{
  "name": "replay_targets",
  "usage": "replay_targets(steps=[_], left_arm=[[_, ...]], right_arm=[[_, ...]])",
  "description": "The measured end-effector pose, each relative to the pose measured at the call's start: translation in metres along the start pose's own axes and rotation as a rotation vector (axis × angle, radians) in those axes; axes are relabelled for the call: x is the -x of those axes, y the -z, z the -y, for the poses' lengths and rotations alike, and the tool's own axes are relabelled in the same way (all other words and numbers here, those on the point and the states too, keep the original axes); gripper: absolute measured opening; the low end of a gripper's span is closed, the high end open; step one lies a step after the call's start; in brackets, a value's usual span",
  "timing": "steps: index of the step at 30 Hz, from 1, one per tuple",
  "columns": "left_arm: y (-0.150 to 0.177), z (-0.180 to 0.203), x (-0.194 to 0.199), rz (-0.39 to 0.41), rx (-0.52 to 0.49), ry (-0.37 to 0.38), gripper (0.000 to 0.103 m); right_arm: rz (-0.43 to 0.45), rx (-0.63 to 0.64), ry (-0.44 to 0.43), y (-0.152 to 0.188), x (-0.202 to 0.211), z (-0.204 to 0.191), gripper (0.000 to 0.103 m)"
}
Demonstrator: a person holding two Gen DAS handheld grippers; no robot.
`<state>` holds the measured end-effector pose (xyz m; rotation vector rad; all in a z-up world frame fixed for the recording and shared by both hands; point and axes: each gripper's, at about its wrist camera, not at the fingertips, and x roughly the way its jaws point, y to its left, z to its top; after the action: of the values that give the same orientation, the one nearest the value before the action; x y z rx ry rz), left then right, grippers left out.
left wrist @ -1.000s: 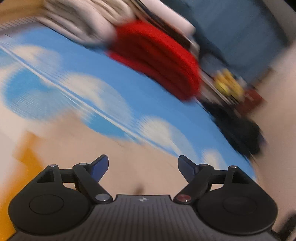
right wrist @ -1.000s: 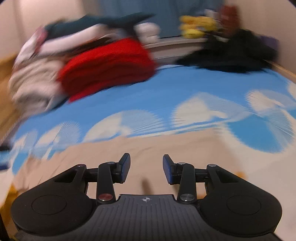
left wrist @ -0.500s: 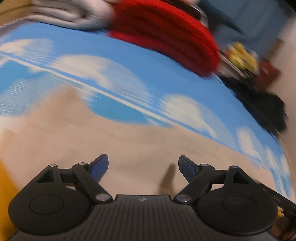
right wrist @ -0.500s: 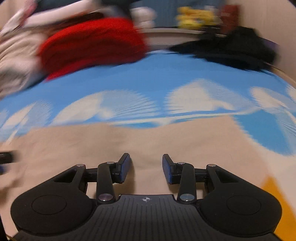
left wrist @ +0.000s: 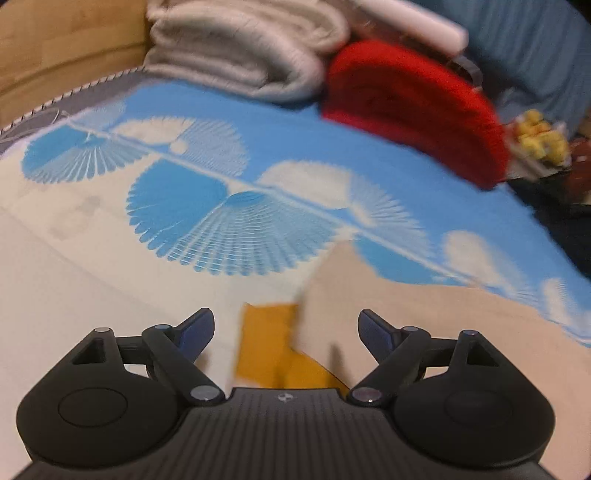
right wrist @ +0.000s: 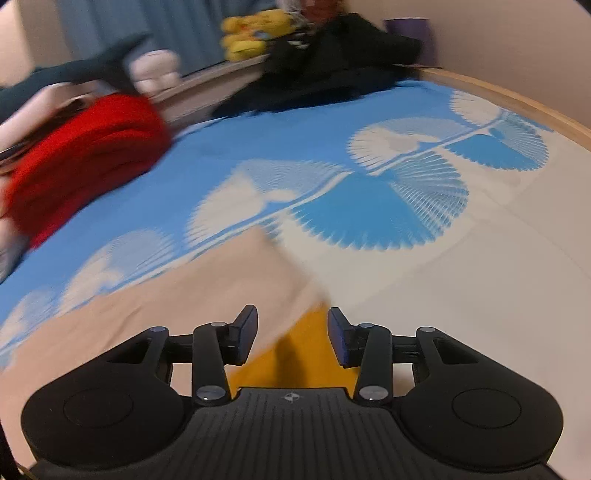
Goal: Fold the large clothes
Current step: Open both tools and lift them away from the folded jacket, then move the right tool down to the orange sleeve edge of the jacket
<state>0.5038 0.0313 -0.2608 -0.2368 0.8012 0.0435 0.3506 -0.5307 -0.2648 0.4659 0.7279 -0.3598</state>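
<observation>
A beige garment (left wrist: 424,306) lies flat on the blue and white patterned bed cover (left wrist: 229,206), with a yellow part (left wrist: 266,347) showing at its near left corner. My left gripper (left wrist: 286,328) is open and empty, just above that corner. In the right wrist view the same beige garment (right wrist: 177,306) spreads to the left and a yellow part (right wrist: 306,350) shows at its right corner. My right gripper (right wrist: 291,332) is open and empty, hovering over that yellow part.
A folded red garment (left wrist: 417,107) and a grey-white folded stack (left wrist: 243,55) lie at the far side of the bed. The red garment also shows in the right wrist view (right wrist: 85,155), with black clothes (right wrist: 332,66) and yellow plush toys (right wrist: 255,33) behind. A wooden bed frame (right wrist: 517,99) edges the right.
Both grippers have swung outward along the beige garment, the left to its left corner, the right to its right corner. The yellow part now lies between each pair of fingers. Both stay open.
</observation>
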Motion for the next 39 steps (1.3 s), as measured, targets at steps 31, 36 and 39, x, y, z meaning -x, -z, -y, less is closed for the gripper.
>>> replay_targets(steps=[31,36,39], left_arm=[[0.109,0.083,0.317,-0.248,-0.159,-0.078,0.103],[0.143,0.092,0.367,-0.185,-0.231,-0.061,0.103],[0.153,0.093,0.384,-0.156,-0.259,-0.046,0.103]], right_arm=[[0.091,0.064,-0.075,0.108,0.337,-0.068,0.085],[0.138,0.195,-0.103,0.146,0.388,-0.076,0.086],[0.14,0.241,-0.113,0.166,0.405,-0.077,0.087]])
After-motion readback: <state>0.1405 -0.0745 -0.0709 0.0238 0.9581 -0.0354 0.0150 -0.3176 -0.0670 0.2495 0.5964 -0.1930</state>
